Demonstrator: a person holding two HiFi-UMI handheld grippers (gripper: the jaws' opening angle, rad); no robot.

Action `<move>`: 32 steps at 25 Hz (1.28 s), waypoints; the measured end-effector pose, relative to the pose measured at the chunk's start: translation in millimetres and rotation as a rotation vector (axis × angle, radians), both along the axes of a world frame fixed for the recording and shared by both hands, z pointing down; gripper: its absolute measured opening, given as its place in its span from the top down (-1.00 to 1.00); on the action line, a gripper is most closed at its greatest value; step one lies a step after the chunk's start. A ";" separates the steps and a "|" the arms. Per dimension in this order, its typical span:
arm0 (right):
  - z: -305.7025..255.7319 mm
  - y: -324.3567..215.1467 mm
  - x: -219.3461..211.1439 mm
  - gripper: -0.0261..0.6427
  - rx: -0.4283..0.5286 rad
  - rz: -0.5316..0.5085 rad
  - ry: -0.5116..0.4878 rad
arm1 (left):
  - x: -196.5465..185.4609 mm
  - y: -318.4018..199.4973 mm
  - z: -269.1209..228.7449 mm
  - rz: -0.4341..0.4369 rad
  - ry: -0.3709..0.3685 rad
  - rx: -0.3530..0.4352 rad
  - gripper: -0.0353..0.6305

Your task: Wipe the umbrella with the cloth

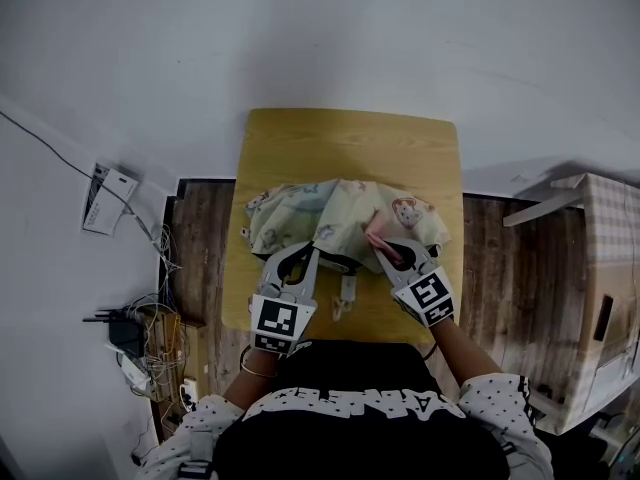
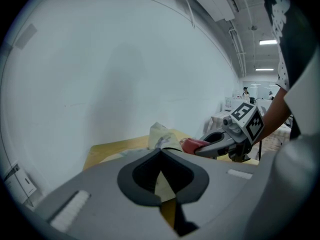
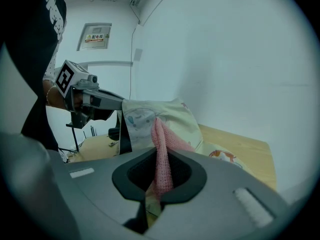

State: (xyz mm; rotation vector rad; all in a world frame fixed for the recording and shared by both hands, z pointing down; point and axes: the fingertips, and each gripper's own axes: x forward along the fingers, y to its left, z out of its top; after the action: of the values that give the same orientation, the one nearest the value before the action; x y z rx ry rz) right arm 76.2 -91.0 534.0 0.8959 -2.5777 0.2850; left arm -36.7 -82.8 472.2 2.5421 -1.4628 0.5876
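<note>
While the left gripper (image 1: 297, 255) has its jaws shut on a fold of the umbrella (image 1: 335, 213), we find the right gripper (image 1: 388, 251) with its jaws closed on the pink cloth (image 3: 161, 156). The umbrella lies collapsed on the worktop (image 1: 350, 138), long axis crosswise, just beyond both pairs of jaws. The cloth appears to rest against the canopy towards its right end. We judge the right hand placed for wiping, with strokes running leftward towards the held fold.

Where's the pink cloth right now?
The pink cloth is pinched in the right gripper, lying against the umbrella, right of the wooden table's middle in the head view.
</note>
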 end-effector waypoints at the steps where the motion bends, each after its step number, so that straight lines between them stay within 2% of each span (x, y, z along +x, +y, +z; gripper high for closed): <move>1: 0.6 2.8 0.2 0.83 -0.003 0.001 0.002 | 0.7 0.2 -0.2 0.003 0.004 0.001 0.90; 22: 16.3 57.7 -4.4 0.83 -0.060 0.003 0.033 | 10.1 3.5 -2.6 0.091 0.019 0.016 0.90; 32: 28.1 78.1 -6.7 0.83 -0.092 -0.041 0.053 | 14.0 4.6 -5.1 0.109 0.008 0.024 0.90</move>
State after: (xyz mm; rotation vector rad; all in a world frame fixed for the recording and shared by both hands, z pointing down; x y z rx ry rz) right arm 69.6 -12.9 562.1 0.8061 -2.5093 0.3607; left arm -22.7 -78.2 467.1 2.6529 -1.3439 0.5782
